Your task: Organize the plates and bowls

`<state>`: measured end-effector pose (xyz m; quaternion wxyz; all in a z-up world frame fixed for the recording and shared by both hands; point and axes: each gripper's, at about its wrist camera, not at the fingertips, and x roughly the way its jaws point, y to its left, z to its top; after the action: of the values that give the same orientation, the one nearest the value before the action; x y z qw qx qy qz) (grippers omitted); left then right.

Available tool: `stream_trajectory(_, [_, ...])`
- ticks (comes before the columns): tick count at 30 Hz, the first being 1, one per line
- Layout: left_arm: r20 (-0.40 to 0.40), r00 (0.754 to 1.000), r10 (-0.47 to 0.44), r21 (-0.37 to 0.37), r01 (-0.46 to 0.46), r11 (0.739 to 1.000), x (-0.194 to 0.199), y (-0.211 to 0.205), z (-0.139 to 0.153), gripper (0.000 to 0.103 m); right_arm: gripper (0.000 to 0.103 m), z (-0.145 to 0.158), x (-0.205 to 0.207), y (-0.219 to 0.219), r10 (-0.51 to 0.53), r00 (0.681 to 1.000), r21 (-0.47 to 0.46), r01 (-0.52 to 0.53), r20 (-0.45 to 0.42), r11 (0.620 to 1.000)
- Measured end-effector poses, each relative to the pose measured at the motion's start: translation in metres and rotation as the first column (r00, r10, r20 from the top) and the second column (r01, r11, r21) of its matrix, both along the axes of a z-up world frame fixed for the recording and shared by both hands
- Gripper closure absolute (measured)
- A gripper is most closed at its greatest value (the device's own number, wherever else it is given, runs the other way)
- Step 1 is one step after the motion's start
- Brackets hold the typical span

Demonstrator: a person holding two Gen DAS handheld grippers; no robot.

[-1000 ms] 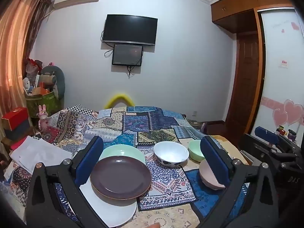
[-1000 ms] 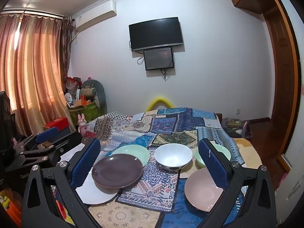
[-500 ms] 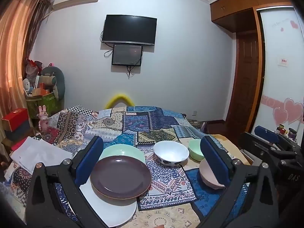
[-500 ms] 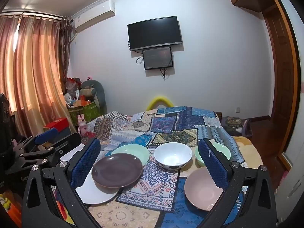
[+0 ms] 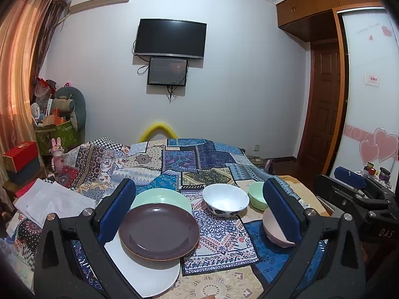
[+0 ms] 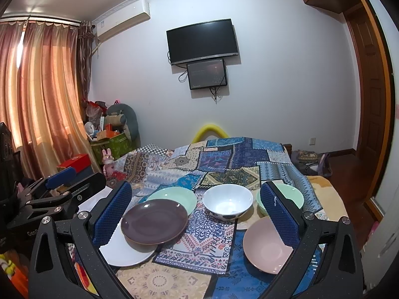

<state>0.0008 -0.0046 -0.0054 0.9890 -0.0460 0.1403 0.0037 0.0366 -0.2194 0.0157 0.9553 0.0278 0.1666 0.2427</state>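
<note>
On the patchwork bedspread (image 6: pixel 224 164), both grippers are hovering with fingers spread wide, holding nothing. Left gripper (image 5: pixel 199 211) is facing the brown plate (image 5: pixel 159 231) overlapping the white plate (image 5: pixel 149 276); lifting either carelessly could be sending both sliding.

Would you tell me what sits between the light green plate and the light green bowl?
The white bowl sits between the light green plate and light green bowl, clearest in the right wrist view.
</note>
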Motion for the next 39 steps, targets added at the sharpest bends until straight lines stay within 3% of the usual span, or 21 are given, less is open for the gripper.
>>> stream_trajectory(39, [0.007, 1.0, -0.003, 0.006, 0.003, 1.0, -0.0033, -0.0047, 0.0007, 0.0, 0.0, 0.0029, 0.0, -0.0026, 0.0, 1.0, 0.008, 0.0, -0.001, 1.0])
